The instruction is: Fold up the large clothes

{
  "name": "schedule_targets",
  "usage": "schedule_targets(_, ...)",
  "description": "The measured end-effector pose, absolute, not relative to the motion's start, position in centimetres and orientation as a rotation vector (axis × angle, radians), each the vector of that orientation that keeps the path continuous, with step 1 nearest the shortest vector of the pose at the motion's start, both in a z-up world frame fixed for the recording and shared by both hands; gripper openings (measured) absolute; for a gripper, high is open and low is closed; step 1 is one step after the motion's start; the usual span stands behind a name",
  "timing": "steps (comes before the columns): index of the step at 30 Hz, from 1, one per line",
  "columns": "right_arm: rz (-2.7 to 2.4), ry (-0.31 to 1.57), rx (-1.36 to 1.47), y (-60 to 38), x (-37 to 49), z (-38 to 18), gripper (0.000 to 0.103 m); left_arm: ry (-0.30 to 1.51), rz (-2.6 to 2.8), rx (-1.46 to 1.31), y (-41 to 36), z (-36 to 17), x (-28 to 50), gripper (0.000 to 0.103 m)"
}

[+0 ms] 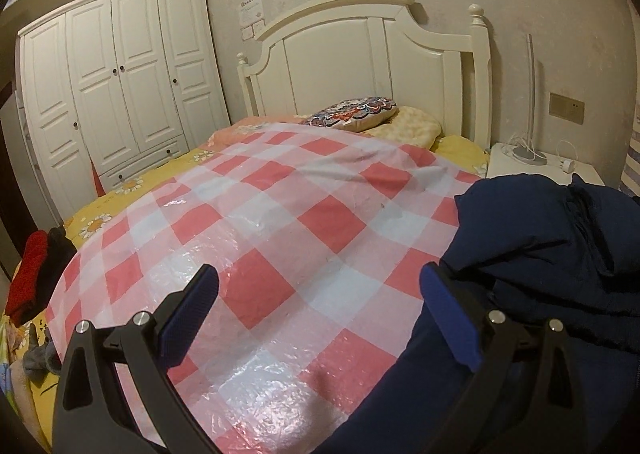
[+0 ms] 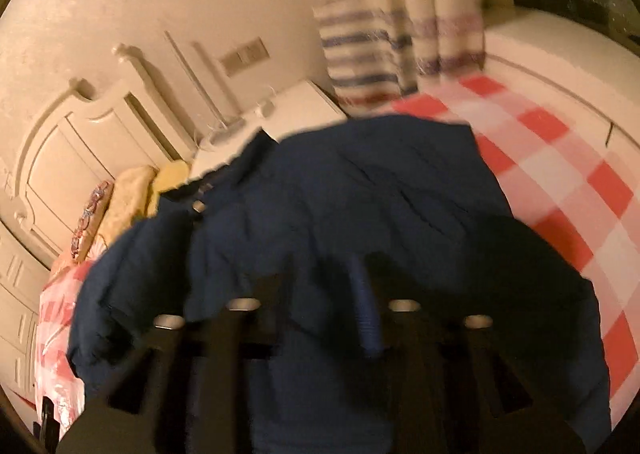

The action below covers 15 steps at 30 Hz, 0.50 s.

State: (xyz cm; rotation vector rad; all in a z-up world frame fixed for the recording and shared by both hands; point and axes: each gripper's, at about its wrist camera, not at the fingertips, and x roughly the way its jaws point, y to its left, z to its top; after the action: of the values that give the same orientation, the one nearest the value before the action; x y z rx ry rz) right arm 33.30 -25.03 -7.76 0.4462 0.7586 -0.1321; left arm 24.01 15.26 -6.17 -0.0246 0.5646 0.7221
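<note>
A navy padded jacket lies crumpled on the right side of a bed covered by a red-and-white checked plastic sheet. My left gripper hovers open and wide over the sheet. Its right finger sits at the jacket's left edge, and nothing is between the pads. The right wrist view is blurred and tilted. There the jacket fills the middle, collar toward the headboard. My right gripper hangs over the jacket's near part with its jaws apart, and I see no fabric pinched between them.
A white wardrobe stands at the left and a white headboard with pillows at the far end. A nightstand with a lamp is at the right. Red and dark clothes lie at the bed's left edge. A striped curtain hangs beyond.
</note>
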Motion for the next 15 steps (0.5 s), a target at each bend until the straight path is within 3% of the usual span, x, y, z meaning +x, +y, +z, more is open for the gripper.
schedule_targets(1, -0.128, 0.749, 0.436, -24.8, 33.0, -7.8, 0.083, 0.565, 0.724, -0.025, 15.3, -6.2, 24.0, 0.100)
schedule_targets(2, -0.124, 0.729, 0.410, -24.4, 32.9, -7.4, 0.085, 0.565, 0.725, -0.027, 15.3, -6.2, 24.0, 0.100)
schedule_targets(9, 0.075, 0.559, -0.201, -12.6, 29.7, -4.3, 0.085, 0.561, 0.740, -0.020, 15.4, -6.2, 24.1, 0.100)
schedule_targets(15, 0.116, 0.487, -0.623, -4.8, 28.2, -6.3, 0.084, 0.491, 0.752, 0.031, 14.4, -5.6, 23.3, 0.100)
